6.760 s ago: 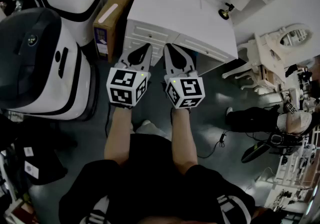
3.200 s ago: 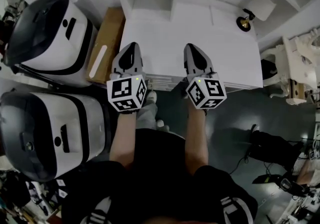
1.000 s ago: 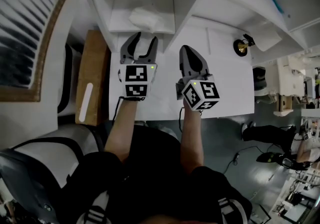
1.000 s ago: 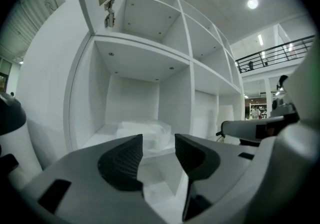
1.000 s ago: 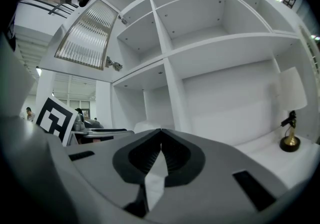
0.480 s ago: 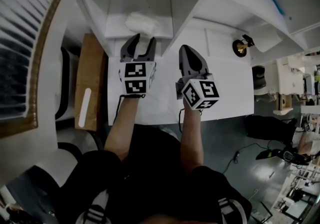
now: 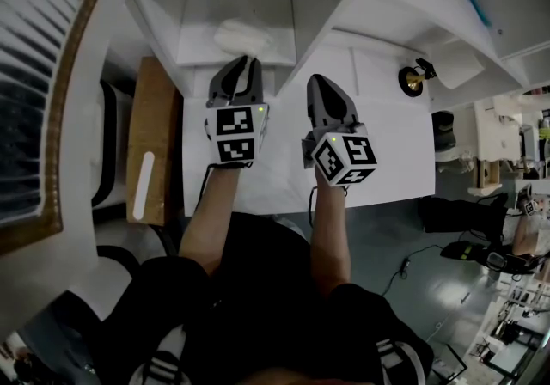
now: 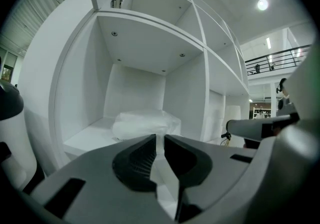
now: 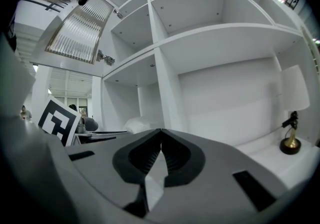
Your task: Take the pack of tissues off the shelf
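The pack of tissues [image 7: 239, 33], soft and white in a clear wrapper, lies in the lowest left compartment of the white shelf [image 7: 197, 55]. My left gripper [image 7: 244, 61] reaches into that compartment with its tips at the pack's near edge. In the left gripper view the jaws of the left gripper [image 8: 160, 137] are closing to a narrow slit, with the edge of the pack [image 8: 145, 122] between them. My right gripper [image 7: 321, 82] hovers over the desk top to the right, shut and empty; the right gripper view shows the right gripper [image 9: 160, 144] with its tips touching and the pack [image 9: 137, 124] far left.
The shelf stands on a white desk [image 7: 284, 170]. A small brass lamp [image 7: 412, 80] stands on the desk at the right, also visible as the lamp [image 9: 290, 144] in the right gripper view. A brown cardboard box [image 7: 146, 143] stands left of the desk, beside a slatted panel [image 7: 34, 74].
The left gripper's jaws, wide apart a second ago, have come nearly together at the pack's near edge. It crept slightly forward. The right gripper has stayed in place.
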`<state>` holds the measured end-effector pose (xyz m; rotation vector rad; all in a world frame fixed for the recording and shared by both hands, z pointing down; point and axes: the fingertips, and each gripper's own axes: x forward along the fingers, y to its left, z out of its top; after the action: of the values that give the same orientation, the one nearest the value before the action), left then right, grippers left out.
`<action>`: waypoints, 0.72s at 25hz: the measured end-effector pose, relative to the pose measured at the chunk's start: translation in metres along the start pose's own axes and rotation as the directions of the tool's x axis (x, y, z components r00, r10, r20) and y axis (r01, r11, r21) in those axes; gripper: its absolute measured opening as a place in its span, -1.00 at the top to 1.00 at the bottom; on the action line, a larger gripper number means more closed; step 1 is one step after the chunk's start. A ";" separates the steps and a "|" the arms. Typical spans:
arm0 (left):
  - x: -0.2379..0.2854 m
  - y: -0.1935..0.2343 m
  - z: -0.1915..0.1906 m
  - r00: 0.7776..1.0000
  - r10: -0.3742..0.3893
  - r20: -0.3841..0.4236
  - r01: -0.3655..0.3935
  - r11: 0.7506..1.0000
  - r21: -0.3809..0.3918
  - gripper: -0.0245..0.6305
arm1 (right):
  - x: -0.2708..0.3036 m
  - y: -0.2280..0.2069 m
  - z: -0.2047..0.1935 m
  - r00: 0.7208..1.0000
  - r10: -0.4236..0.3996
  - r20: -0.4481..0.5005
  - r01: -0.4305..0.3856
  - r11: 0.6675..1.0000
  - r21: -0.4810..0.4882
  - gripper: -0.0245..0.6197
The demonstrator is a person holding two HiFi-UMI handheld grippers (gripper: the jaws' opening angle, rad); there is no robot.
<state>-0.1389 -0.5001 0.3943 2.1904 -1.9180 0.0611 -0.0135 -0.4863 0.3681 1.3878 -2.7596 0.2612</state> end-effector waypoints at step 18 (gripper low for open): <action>-0.023 -0.053 0.025 0.988 -0.113 0.109 0.110 0.993 0.036 0.89 | -0.031 -0.002 0.011 0.999 0.011 0.048 -0.009 0.999 -0.038 0.86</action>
<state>-0.0930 -0.4769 0.3581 2.3626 -1.8572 -0.0517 0.0073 -0.4650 0.3541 1.3901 -2.7956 0.1770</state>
